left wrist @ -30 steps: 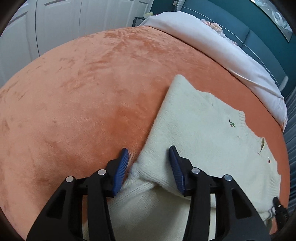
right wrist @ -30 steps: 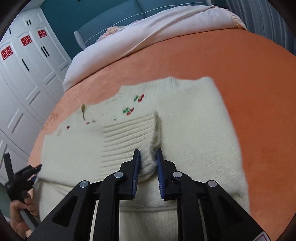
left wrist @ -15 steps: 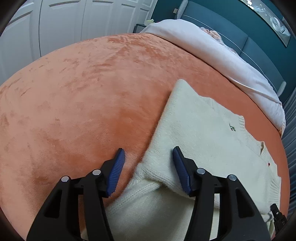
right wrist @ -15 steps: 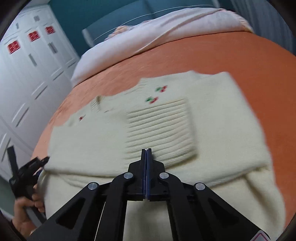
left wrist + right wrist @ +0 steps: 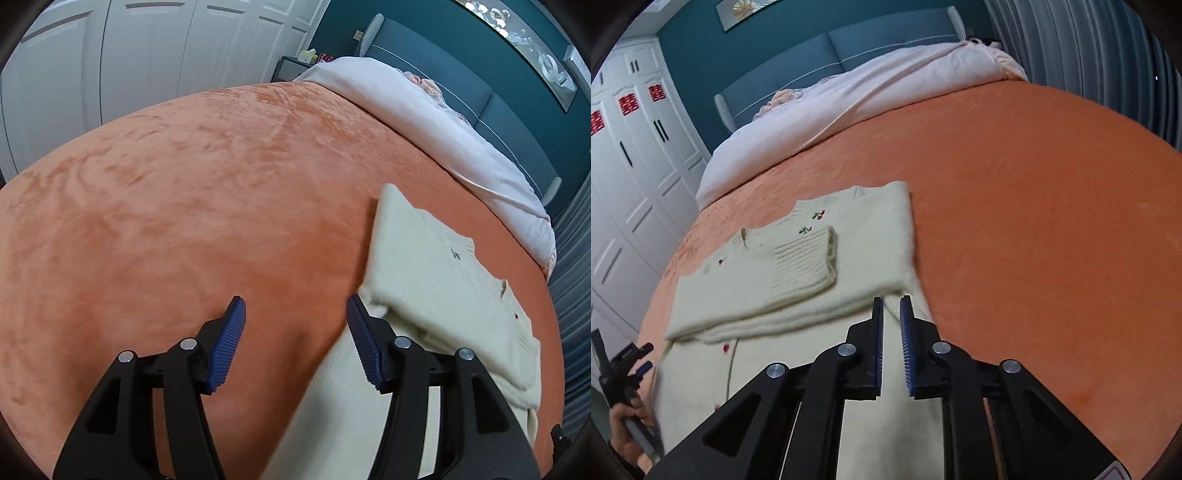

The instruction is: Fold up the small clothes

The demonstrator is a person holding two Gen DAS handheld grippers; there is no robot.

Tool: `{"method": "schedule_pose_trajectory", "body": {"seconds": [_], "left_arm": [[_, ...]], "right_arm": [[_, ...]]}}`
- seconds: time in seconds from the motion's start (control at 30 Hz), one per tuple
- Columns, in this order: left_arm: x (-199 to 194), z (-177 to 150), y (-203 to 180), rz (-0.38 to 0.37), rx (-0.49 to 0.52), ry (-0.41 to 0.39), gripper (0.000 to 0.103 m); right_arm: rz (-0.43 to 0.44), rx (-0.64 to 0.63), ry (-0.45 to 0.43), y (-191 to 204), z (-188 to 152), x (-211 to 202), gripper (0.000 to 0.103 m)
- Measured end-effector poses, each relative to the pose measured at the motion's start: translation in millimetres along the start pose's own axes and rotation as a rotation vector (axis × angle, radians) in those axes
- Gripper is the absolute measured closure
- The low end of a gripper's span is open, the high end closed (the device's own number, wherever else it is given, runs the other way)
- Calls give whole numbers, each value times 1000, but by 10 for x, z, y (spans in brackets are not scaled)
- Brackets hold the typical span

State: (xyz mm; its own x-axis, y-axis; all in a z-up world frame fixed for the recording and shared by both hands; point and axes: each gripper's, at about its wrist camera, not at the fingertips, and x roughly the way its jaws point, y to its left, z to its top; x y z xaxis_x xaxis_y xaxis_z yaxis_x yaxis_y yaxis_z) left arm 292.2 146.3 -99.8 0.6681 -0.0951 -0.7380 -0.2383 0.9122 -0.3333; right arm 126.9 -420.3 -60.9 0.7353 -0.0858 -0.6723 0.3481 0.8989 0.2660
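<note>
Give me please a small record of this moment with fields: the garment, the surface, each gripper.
garment: cream knitted sweater with small cherry embroidery, sleeves folded across the chest, lower part still unfolded
surface: orange plush bedspread
left gripper: jaws apart, have just been opening, nothing between them, over the bedspread beside the sweater's edge
right gripper: jaws slightly apart, have just been opening, holding nothing
background: pale pink duvet

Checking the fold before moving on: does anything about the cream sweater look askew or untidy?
Nothing is damaged. The cream knitted sweater with cherry embroidery lies on the orange plush bedspread with its sleeves folded in; the ribbed cuff sits slightly slanted across the chest, and the lower body is not yet folded up.
</note>
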Motion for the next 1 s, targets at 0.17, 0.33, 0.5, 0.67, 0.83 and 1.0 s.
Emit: {"method": "schedule_pose_trajectory", "body": {"seconds": [0.17, 0.33, 0.5, 0.67, 0.83, 1.0], "left_arm": [[-739, -500, 422, -37, 16, 93, 21], [-1104, -1123, 691, -121, -78, 193, 15], [-1178, -1422, 673, -166, -152, 183, 10], [-1087, -1478, 492, -160, -141, 217, 5], [-1040, -1426, 412, -153, -125, 263, 5], [-929, -1336, 415, -280, -221, 351, 5]], "right_arm": [[-2, -17, 33, -302, -707, -933, 49], [33, 112, 135, -552, -1401, -1364, 36], [104, 238, 232, -632, -1639, -1280, 35], [122, 244, 313, -589, -1689, -1030, 35], [197, 304, 292, -525, -1656, -949, 27], [280, 365, 257, -391, -1671, -845, 30]]}}
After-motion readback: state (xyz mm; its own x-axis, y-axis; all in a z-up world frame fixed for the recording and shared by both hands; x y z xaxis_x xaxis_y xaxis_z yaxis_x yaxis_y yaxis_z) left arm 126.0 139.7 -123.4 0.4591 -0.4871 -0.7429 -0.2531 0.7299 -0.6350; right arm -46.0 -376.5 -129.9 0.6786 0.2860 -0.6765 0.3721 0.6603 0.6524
